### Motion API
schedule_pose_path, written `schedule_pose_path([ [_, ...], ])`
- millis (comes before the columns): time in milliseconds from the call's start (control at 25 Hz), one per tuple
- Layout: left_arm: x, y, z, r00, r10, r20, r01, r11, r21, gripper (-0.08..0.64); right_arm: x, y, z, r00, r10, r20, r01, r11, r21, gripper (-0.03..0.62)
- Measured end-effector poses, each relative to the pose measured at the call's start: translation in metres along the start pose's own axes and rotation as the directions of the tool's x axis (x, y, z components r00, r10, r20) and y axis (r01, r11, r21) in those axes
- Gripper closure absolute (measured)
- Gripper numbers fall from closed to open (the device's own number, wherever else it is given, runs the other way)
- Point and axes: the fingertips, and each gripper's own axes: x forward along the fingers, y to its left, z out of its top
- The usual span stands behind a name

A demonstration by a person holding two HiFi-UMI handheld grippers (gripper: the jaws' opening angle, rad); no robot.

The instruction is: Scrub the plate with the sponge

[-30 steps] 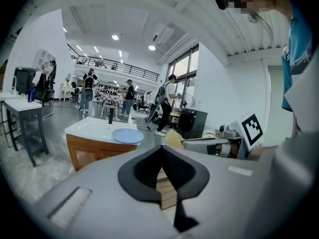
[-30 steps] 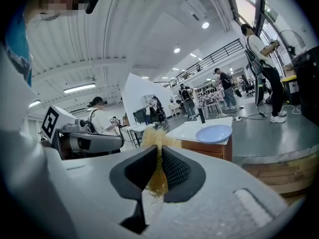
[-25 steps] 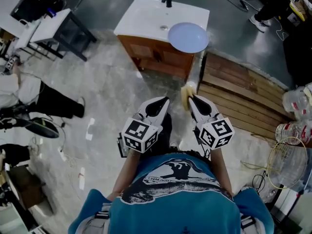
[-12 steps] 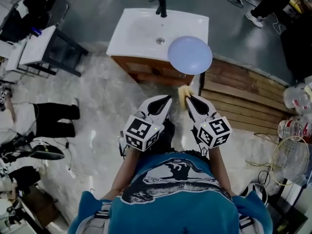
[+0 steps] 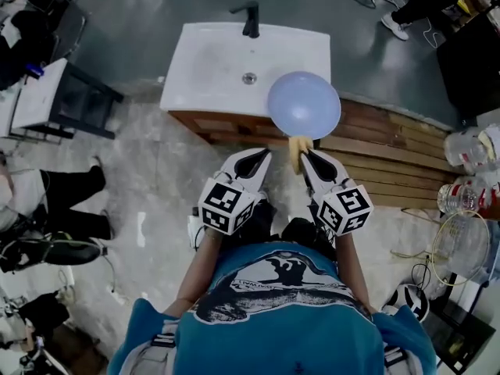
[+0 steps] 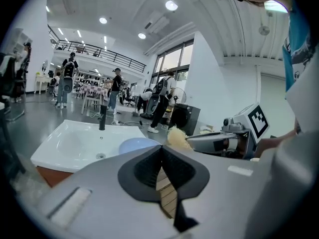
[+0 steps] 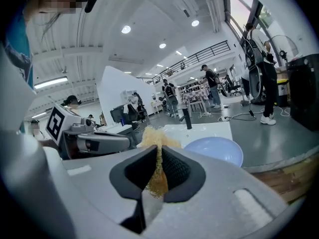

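Observation:
A pale blue plate (image 5: 304, 104) rests on the right front corner of the white sink (image 5: 203, 61), overhanging its edge; it also shows as the plate (image 6: 137, 145) and the plate (image 7: 215, 150). My right gripper (image 5: 301, 154) is shut on a yellow fibrous sponge (image 5: 295, 148), which sticks out between the jaws as the sponge (image 7: 157, 142). The sponge tip lies just short of the plate's near rim. My left gripper (image 5: 266, 155) is shut with nothing in it, level with the right one and short of the sink cabinet.
A black tap (image 5: 249, 18) stands at the sink's back edge. The sink sits on a wooden cabinet (image 5: 207, 126). A slatted wooden platform (image 5: 391, 162) lies to the right, with clear plastic containers (image 5: 469, 155) beyond it. Another person's legs (image 5: 70, 201) are at left.
The sink and plate have come closer to both grippers and now lie right in front of them. The sponge stays clamped in the right gripper; the left stays shut.

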Motion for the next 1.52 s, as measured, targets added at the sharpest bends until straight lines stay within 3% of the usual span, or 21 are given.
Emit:
schedule_pose_path([
  [440,0.034,0.029,-0.032,0.997,-0.036,-0.071,0.026,0.990,-0.142,0.473,0.013,-0.040,0.002,0.996,-0.080,-0.048,0.080,0.997,0.006,0.561],
  [800,0.085,0.044,-0.050,0.989,-0.002,-0.147,-0.034,0.970,-0.242,0.388,0.039,-0.091,0.014,0.996,-0.020,-0.092,0.019,1.000,-0.013,0.561],
  [1000,0.116,0.065,-0.063,0.983,0.059,-0.175,-0.119,0.925,-0.360,0.374,0.061,-0.127,0.020,0.989,0.036,-0.141,-0.043,0.998,-0.043,0.561],
  [1240,0.137,0.085,-0.087,0.960,0.158,-0.231,-0.248,0.863,-0.441,0.356,0.089,-0.169,0.020,0.976,0.087,-0.201,-0.102,0.992,-0.069,0.561],
  [1520,0.155,0.091,-0.102,0.943,0.229,-0.241,-0.326,0.772,-0.546,0.356,0.132,-0.204,0.003,0.934,0.126,-0.333,-0.180,0.974,-0.136,0.561],
])
